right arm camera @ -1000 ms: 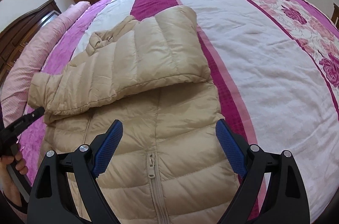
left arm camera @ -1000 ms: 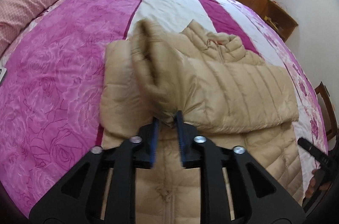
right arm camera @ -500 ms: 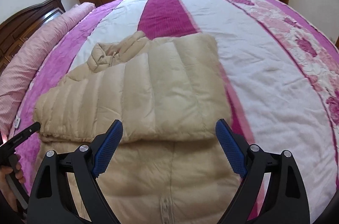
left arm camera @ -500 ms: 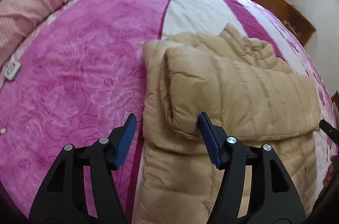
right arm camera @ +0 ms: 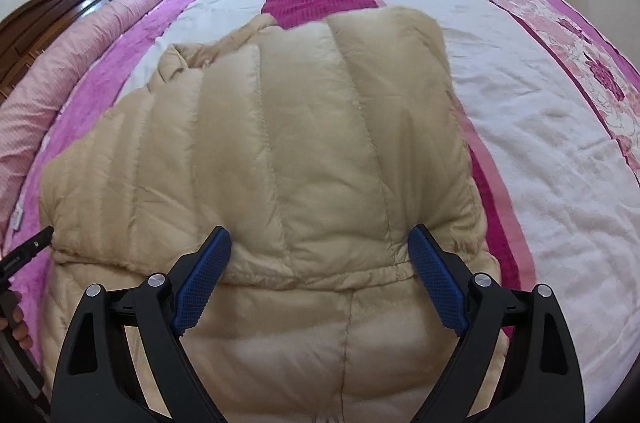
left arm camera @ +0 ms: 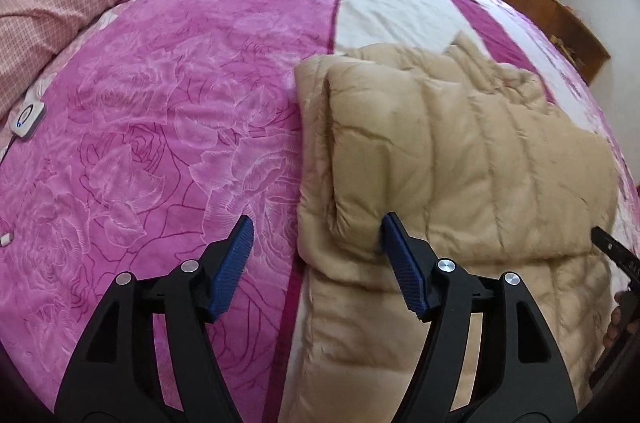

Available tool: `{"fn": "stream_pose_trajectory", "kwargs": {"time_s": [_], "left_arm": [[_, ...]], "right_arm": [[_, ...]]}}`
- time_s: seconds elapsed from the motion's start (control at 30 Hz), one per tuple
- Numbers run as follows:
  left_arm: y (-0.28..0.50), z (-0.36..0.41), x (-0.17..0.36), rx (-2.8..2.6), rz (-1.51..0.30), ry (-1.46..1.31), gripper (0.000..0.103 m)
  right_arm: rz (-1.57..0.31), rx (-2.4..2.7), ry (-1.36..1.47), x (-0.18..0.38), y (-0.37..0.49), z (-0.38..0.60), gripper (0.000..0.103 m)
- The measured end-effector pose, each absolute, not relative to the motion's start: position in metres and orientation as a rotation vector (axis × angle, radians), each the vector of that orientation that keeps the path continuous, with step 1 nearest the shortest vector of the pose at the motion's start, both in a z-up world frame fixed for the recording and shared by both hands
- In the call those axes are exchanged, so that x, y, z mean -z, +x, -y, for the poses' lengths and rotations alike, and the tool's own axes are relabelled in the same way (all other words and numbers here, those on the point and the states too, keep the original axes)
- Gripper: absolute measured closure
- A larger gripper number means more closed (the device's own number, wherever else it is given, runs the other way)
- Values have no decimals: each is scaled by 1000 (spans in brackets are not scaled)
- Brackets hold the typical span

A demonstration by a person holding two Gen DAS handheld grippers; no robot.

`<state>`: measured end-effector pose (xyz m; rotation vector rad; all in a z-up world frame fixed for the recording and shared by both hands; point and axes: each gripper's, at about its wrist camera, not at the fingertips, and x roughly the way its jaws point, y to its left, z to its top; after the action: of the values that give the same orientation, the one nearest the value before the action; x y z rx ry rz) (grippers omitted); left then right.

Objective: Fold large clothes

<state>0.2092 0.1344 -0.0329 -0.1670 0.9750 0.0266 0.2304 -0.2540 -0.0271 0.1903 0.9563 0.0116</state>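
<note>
Left gripper (left arm camera: 316, 259): jaws opening, nothing clamped; jacket's folded edge between them, touching one pad
Right gripper (right arm camera: 318, 277): spread wide, released
Jacket (right arm camera: 280, 159): beige, folded, on bedspread (left arm camera: 160, 111) ahead of both grippers

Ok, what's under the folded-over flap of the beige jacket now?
Under the folded flap lies the lower body of the same beige puffer jacket on the bedspread. Its zipper and anything between the layers are covered.

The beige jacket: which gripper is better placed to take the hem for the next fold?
Probably right. The right gripper is open, centred over the jacket. The left gripper, jaws opening, straddles the jacket's side edge, half over the bedspread.
</note>
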Motion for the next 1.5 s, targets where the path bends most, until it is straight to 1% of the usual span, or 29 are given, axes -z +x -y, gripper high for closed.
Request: {"fn": "stream_pose_trajectory", "kwargs": {"time_s": [0.23,0.27,0.53,0.87,1.27,1.37,1.5], "left_arm": [[160,-115,9,78,-990,-57,35],[154,-113,7,78,-994,-53,33],[90,-105,3,101,-1031,-58,33],[31,-114,17,76,-1085,-80,33],[5,-119,40,72,-1150,-75,33],[3,-118,47,89,-1160,-82,27],[5,-118,57,106,-1162,-83,26]], "right_arm": [[-921,-35,171,-2,182,261,15],[-923,-32,161,-5,173,262,15],[-926,-30,129,-12,109,269,15],[-967,6,129,8,45,283,15],[-1026,32,116,31,9,292,15],[-1044,31,139,39,6,294,15],[-1051,32,152,46,6,294,15]]}}
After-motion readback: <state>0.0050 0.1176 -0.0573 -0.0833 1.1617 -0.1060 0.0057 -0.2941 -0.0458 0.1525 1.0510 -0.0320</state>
